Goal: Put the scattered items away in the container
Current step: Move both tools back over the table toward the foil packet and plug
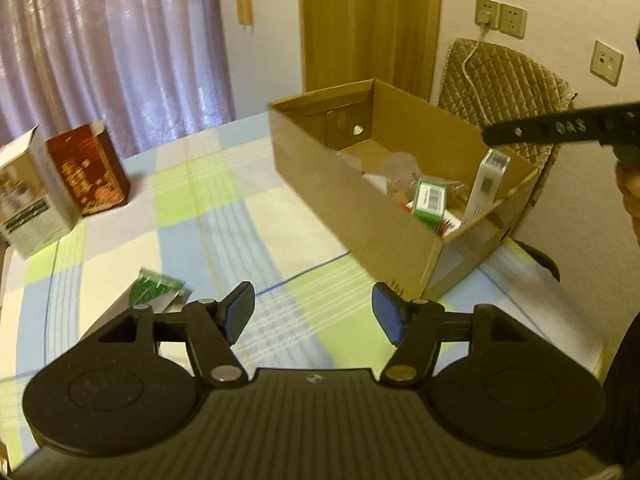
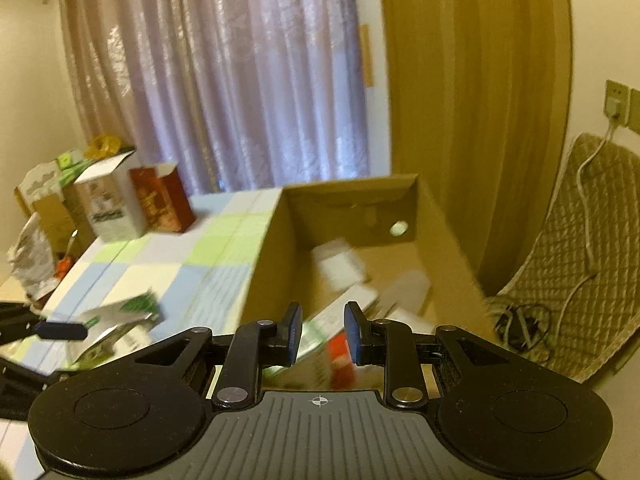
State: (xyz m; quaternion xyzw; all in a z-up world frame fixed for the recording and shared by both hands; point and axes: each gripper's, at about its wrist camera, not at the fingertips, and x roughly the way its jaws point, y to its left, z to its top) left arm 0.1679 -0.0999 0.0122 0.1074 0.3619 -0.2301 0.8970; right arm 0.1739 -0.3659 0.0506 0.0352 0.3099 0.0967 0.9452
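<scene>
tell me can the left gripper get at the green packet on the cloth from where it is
Probably yes: the left gripper is open and empty, and the green packet lies flat just beside its left finger, nothing between them.

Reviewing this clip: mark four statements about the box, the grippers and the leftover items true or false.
1. The cardboard box already holds items. True.
2. The left gripper is shut on a packet. False: it is open and holds nothing.
3. A green packet lies on the checked tablecloth outside the box. True.
4. The red carton is inside the box. False: it stands on the tablecloth beside a white carton.
</scene>
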